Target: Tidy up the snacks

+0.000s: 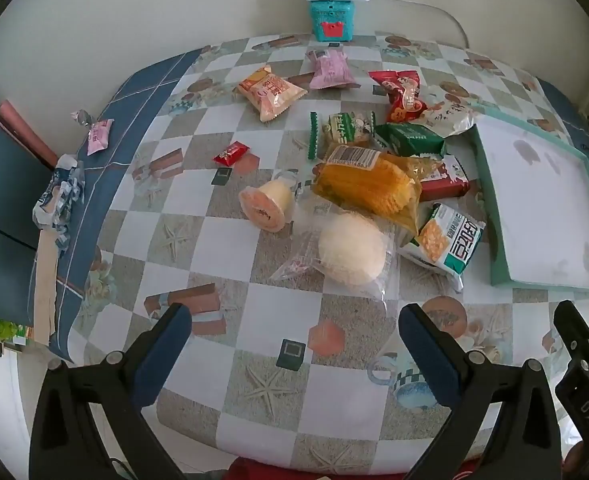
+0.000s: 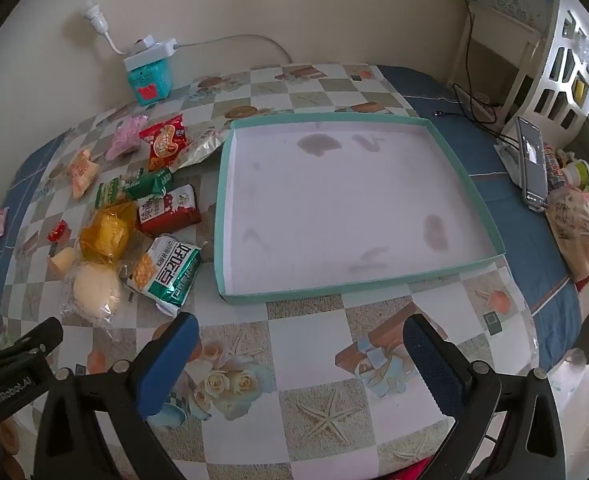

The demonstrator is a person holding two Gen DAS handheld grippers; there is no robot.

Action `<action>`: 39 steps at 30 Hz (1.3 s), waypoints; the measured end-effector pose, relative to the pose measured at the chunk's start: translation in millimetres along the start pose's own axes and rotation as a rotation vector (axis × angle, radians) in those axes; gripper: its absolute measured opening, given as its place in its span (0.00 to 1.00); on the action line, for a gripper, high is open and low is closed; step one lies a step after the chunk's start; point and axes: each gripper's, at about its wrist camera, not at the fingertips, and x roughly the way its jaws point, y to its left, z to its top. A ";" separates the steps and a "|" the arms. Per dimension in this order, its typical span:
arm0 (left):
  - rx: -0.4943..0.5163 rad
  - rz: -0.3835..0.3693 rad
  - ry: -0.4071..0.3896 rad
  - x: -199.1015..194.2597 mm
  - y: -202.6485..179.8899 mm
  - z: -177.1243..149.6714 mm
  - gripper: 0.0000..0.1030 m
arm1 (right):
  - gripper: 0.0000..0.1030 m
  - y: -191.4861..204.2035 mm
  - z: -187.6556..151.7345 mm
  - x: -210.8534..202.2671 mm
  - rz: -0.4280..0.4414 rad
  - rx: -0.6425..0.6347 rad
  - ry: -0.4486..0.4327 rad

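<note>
You hold both the left gripper and right gripper released above the bench, since the tray awaits the scattered snacks.

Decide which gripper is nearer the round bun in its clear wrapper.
Left. The left gripper hovers open just short of the round bun; the right gripper hangs open off to the bun's right, before the tray.

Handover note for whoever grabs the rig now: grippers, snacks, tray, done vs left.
Left gripper: open, empty, above bare tablecloth near the round bun.
Right gripper: open, empty, in front of the tray.
Snacks: all loose on the table, piled left of the tray; green cracker pack lies closest to it.
Done: nothing, tray holds no snacks.
Left: move every snack into the tray.
</note>
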 end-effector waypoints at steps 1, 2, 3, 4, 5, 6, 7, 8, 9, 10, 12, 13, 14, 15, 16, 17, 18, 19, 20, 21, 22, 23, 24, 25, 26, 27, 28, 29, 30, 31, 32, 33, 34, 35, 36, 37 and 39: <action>0.001 0.001 0.001 0.3 0.0 -0.2 1.00 | 1.00 -1.6 0.8 -1.5 0.002 0.000 0.000; 0.002 0.001 0.002 0.6 0.0 -0.3 1.00 | 1.00 -1.8 0.8 -1.6 0.001 0.001 0.000; 0.002 0.002 0.003 0.8 -0.3 -0.2 1.00 | 1.00 -2.1 0.6 -1.5 0.001 0.002 0.000; 0.002 0.003 0.004 1.4 -0.5 -0.4 1.00 | 1.00 -2.2 0.5 -1.4 0.002 0.002 0.000; 0.002 0.003 0.006 1.5 -0.5 -0.2 1.00 | 1.00 -2.2 0.5 -1.4 0.002 0.002 0.000; 0.002 0.003 0.007 1.7 -0.5 0.0 1.00 | 1.00 -2.3 0.5 -1.5 0.002 0.002 0.000; 0.002 0.003 0.007 1.9 -0.8 0.1 1.00 | 1.00 -2.2 0.4 -1.3 0.000 0.003 0.000; 0.002 0.003 0.008 2.1 -0.7 0.0 1.00 | 1.00 -2.4 0.3 -1.0 0.000 0.004 -0.001; 0.002 0.003 0.007 2.0 -0.8 -0.2 1.00 | 1.00 -2.2 0.4 -0.9 0.000 0.004 0.000; 0.002 0.004 0.008 2.1 -0.7 -0.3 1.00 | 1.00 -2.1 0.4 -0.8 0.000 0.004 0.000; 0.003 0.004 0.009 2.6 -0.8 -0.4 1.00 | 1.00 -2.0 0.2 -0.8 0.000 0.004 0.000; 0.003 0.004 0.008 2.6 -0.9 -0.5 1.00 | 1.00 -2.9 0.7 -1.1 0.000 0.006 0.000; 0.003 0.004 0.008 2.7 -0.7 -0.8 1.00 | 1.00 -3.5 1.0 -1.1 0.001 0.007 0.001; 0.002 0.004 0.008 2.8 -0.8 -0.8 1.00 | 1.00 -4.1 1.1 -1.3 0.001 0.008 0.000; 0.002 0.004 0.009 2.9 -0.8 -0.8 1.00 | 1.00 -4.3 1.2 -1.4 0.001 0.008 0.000; 0.002 0.004 0.009 2.9 -0.8 -0.8 1.00 | 1.00 -4.0 1.0 -1.3 0.001 0.007 0.000; 0.002 0.004 0.008 2.7 -1.0 -0.6 1.00 | 1.00 -4.4 1.3 -1.3 0.002 0.007 0.000; 0.001 0.004 0.009 2.8 -0.9 -0.9 1.00 | 1.00 -4.4 1.3 -1.3 0.002 0.007 0.000; 0.002 0.004 0.009 3.0 -0.9 -1.2 1.00 | 1.00 -3.7 0.7 -1.3 0.001 0.007 0.000; 0.002 0.004 0.009 3.4 -0.8 -2.0 1.00 | 1.00 -4.3 1.1 -1.4 0.001 0.007 0.000; 0.002 0.004 0.008 3.2 -0.8 -1.5 1.00 | 1.00 -3.7 0.6 -1.3 0.001 0.007 0.000; 0.002 0.004 0.008 3.3 -0.8 -1.8 1.00 | 1.00 -3.7 0.6 -1.3 0.001 0.007 0.000; 0.003 0.004 0.008 3.2 -0.8 -1.5 1.00 | 1.00 -4.4 1.1 -1.3 0.000 0.007 0.001; 0.003 0.004 0.009 3.5 -0.7 -2.0 1.00 | 1.00 -4.0 0.6 -1.3 0.001 0.007 0.000; 0.002 0.004 0.009 3.3 -0.7 -1.8 1.00 | 1.00 -4.6 0.9 -1.4 0.001 0.007 0.000; 0.002 0.004 0.009 3.4 -0.6 -2.1 1.00 | 1.00 -4.9 1.0 -1.4 0.001 0.007 0.000; 0.003 0.004 0.009 3.2 -0.7 -1.5 1.00 | 1.00 -4.3 0.6 -1.2 0.000 0.008 0.000; 0.003 0.004 0.009 3.2 -0.7 -1.5 1.00 | 1.00 -4.9 0.9 -1.2 0.001 0.008 0.000; 0.003 0.004 0.009 3.2 -0.7 -1.4 1.00 | 1.00 -5.3 1.1 -1.2 0.001 0.009 0.001; 0.003 0.004 0.009 3.3 -0.7 -1.5 1.00 | 1.00 -4.7 0.6 -1.2 0.000 0.009 0.000; 0.003 0.004 0.009 3.5 -0.6 -2.0 1.00 | 1.00 -5.4 1.0 -1.4 0.000 0.010 0.000; 0.003 0.004 0.009 3.2 -0.7 -1.3 1.00 | 1.00 -4.8 0.6 -1.2 0.000 0.011 0.000; 0.002 0.004 0.010 3.9 -0.2 -2.4 1.00 | 1.00 -4.8 0.6 -1.2 -0.001 0.011 0.000; 0.001 0.004 0.011 4.5 0.2 -3.5 1.00 | 1.00 -4.8 0.5 -1.1 -0.001 0.011 0.000; 0.000 0.004 0.011 5.1 0.7 -4.8 1.00 | 1.00 -5.0 0.6 -1.2 -0.001 0.012 0.000; 0.000 0.004 0.012 5.4 1.0 -5.5 1.00 | 1.00 -5.1 0.6 -1.1 -0.001 0.012 0.000; -0.001 0.003 0.014 5.9 1.6 -7.4 1.00 | 1.00 -5.3 0.6 -1.2 -0.002 0.012 0.001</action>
